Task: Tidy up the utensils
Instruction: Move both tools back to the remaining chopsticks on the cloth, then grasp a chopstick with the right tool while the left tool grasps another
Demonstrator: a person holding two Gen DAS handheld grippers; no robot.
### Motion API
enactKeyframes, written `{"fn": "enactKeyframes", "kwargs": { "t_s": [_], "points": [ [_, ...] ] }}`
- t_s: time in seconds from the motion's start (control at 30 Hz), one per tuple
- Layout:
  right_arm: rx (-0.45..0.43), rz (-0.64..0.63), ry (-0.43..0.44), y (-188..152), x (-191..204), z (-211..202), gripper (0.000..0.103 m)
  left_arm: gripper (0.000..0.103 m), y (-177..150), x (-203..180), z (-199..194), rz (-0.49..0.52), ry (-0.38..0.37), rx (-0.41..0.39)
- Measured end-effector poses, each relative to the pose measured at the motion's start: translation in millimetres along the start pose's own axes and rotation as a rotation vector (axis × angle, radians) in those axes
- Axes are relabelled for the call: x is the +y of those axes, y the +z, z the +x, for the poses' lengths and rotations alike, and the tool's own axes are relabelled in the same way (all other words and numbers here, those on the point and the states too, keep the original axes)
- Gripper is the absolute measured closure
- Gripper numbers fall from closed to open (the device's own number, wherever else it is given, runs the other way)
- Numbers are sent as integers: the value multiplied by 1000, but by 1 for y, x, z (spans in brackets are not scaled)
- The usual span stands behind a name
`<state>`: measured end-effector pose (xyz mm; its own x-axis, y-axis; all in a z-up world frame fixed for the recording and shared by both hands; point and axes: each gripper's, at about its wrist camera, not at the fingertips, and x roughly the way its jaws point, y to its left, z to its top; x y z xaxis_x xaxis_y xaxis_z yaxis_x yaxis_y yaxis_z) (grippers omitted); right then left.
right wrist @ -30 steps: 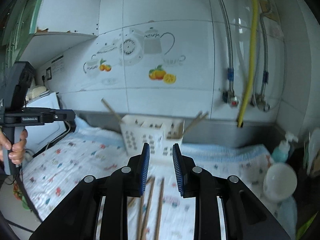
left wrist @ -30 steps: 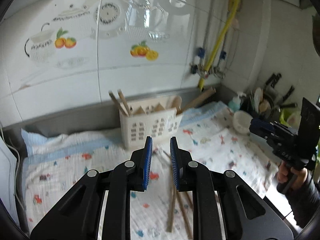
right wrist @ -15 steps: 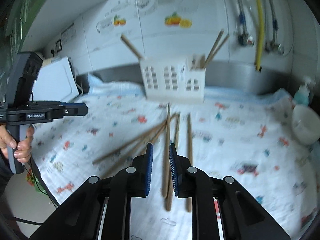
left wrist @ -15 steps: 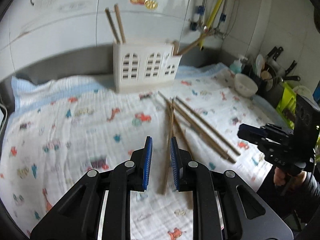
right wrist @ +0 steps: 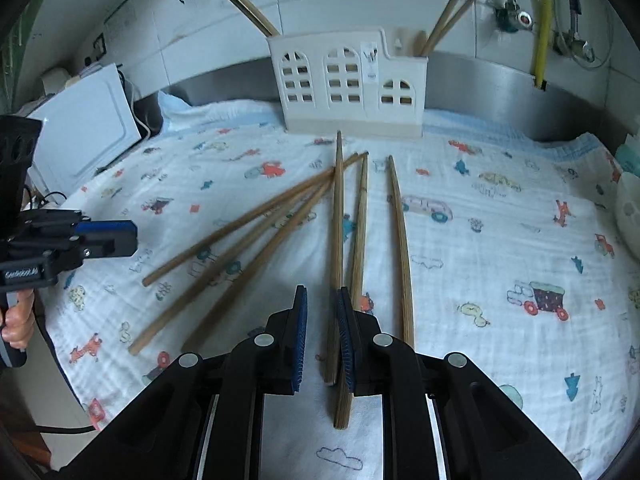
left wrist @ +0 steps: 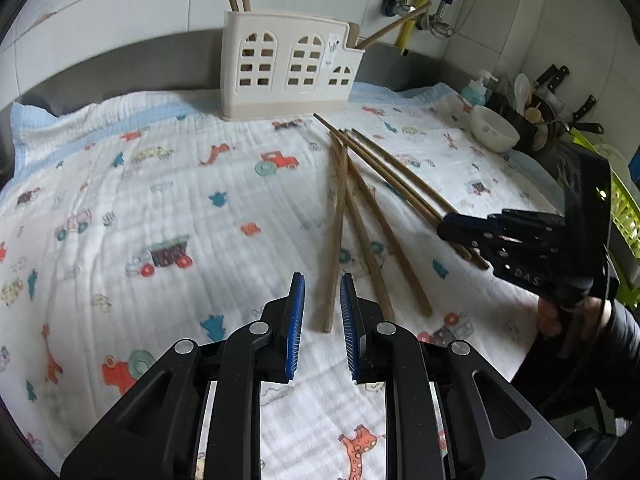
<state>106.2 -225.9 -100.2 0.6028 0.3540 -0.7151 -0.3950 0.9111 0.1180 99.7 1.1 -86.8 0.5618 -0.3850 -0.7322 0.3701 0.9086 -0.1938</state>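
Chopsticks (right wrist: 340,216): six loose on cloth (left wrist: 120,200) before holder (right wrist: 348,84), awaiting sorting. Left gripper (left wrist: 322,320) and right gripper (right wrist: 322,332) both spread, empty, each poised over one stick's near end for pickup.

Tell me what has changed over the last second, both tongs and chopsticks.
Both tongs tipped down from facing the wall and holder toward the cloth. The right tongs closed in over two chopsticks' near ends; the left tongs now sit at one chopstick's end. Neither has gripped anything. Six chopsticks remain loose on the cloth; the holder hasn't moved.
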Motion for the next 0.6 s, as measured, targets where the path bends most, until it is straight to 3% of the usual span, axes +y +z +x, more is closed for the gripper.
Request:
{"fn": "enactKeyframes", "kwargs": {
  "t_s": [0.3,0.6],
  "points": [
    [30,6,-9,-8,3,1,89,85,-9,-4,10,19,-19,16],
    [13,60,-3,-16,0,-5,95,85,-12,-6,25,27,4,31]
  ]
}}
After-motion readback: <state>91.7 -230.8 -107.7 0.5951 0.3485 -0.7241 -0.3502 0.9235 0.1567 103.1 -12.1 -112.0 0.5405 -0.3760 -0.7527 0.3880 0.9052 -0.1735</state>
